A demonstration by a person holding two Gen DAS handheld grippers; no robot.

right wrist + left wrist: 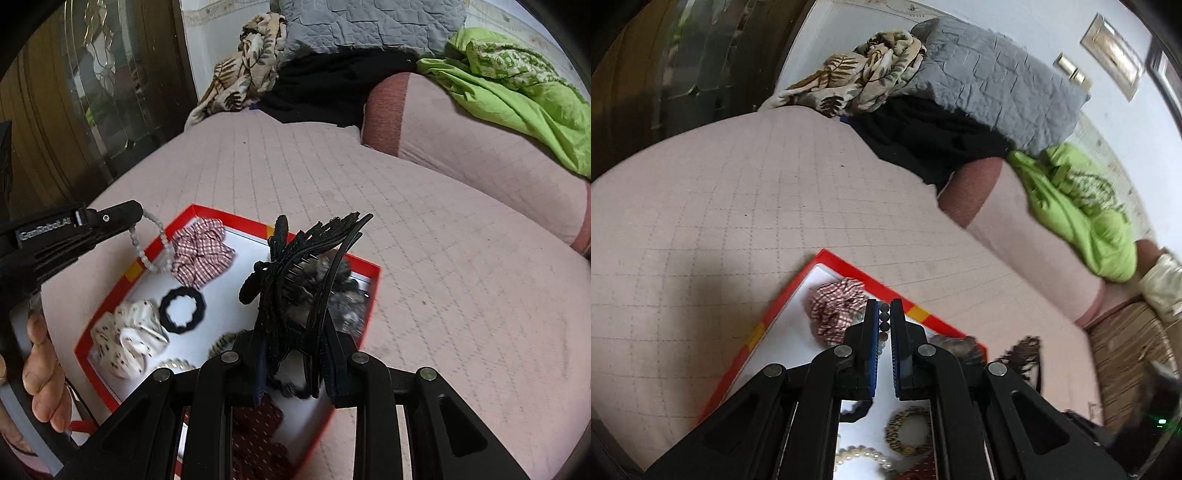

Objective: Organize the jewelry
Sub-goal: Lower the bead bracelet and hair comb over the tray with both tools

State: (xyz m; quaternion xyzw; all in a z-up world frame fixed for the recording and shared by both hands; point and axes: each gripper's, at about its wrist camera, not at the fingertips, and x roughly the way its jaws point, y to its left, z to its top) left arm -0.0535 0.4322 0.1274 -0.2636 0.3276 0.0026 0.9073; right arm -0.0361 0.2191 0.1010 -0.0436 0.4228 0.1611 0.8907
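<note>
Black right gripper [295, 363] sits closest, pinching a big black hair clip [310, 273] by its bottom end. That clip stands up tall, its long side running from the jaws up and away, and its curved tips point toward the far right corner of the red box [122, 282]. It hangs over the right part of the box.

Over the box's left rim, the left gripper [137, 218] is pressed together on a bead bracelet [155, 245]. This bracelet hangs down in a loop, just beside the red checked scrunchie [201, 251].

Inside the box, near its middle, lies a black hair tie [183, 310]. A white dotted scrunchie [127, 338] lies at the box's left side. All of it rests on a pink bed cover [443, 258].
</note>
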